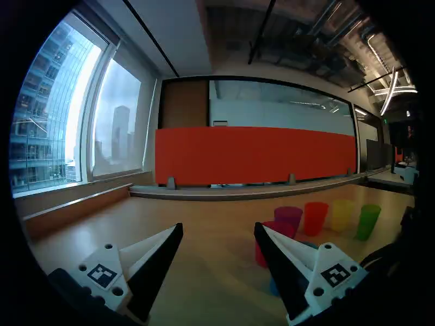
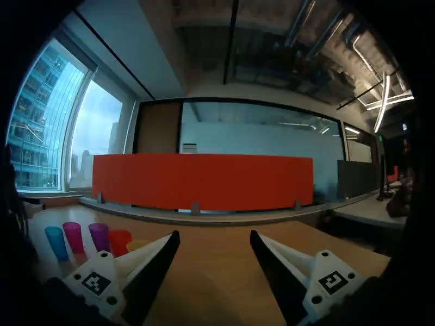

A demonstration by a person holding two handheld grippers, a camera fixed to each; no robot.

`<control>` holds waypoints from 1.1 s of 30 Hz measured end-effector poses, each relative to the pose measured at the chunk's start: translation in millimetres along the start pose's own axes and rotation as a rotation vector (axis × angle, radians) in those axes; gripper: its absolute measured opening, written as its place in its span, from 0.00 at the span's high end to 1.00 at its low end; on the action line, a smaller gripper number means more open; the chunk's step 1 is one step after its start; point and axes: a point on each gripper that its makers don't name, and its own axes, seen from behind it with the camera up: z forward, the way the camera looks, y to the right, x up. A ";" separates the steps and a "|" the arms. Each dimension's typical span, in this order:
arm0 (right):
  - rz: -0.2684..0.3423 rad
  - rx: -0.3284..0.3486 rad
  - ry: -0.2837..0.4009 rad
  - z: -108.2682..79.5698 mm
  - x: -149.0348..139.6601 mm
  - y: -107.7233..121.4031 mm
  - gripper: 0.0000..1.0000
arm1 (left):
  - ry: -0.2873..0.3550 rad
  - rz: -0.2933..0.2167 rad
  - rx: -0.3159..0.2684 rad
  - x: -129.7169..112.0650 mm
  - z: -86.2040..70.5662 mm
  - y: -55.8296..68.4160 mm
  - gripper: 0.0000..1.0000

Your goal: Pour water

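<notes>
Wooden table (image 1: 163, 212) bears tapered plastic cups (image 1: 315, 217); left tongs (image 1: 217, 226) and right tongs (image 2: 213, 233) gape empty

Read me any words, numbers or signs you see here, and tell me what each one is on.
No text can be read.
White sign on the back wall: too small to read.
Tags on the left gripper: black-and-white patterns, no letters.
Tags on the right gripper: likewise patterns, no letters.
Cups: no print visible.

Pink cup (image 1: 272, 224), blue cup (image 1: 273, 287) partly behind left claw (image 1: 217, 225); yellow cup (image 2: 137, 245) mostly behind right claw (image 2: 213, 233).
</notes>
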 end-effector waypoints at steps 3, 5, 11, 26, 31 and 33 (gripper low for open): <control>-0.001 -0.002 -0.007 1.6 -6.3 0.4 0.00 | 0.000 0.000 0.000 0.1 -0.1 -0.3 0.03; 0.001 -0.002 -0.015 2.1 -11.8 0.8 0.00 | 0.000 0.000 0.000 0.2 -0.1 -0.1 0.03; 0.006 -0.003 -0.030 3.8 -23.1 0.8 0.00 | 0.000 0.000 0.000 0.0 0.0 -0.2 0.03; 0.014 -0.012 -0.061 8.9 -37.4 2.0 0.00 | 0.000 0.000 0.000 -0.4 0.1 0.5 0.03; 0.017 -0.017 -0.080 9.1 -41.5 2.1 0.00 | 0.000 0.000 0.000 -0.1 0.1 0.8 0.03; 0.018 -0.019 -0.087 9.3 -43.1 2.0 0.00 | 0.000 0.000 0.000 -0.1 0.1 0.9 0.03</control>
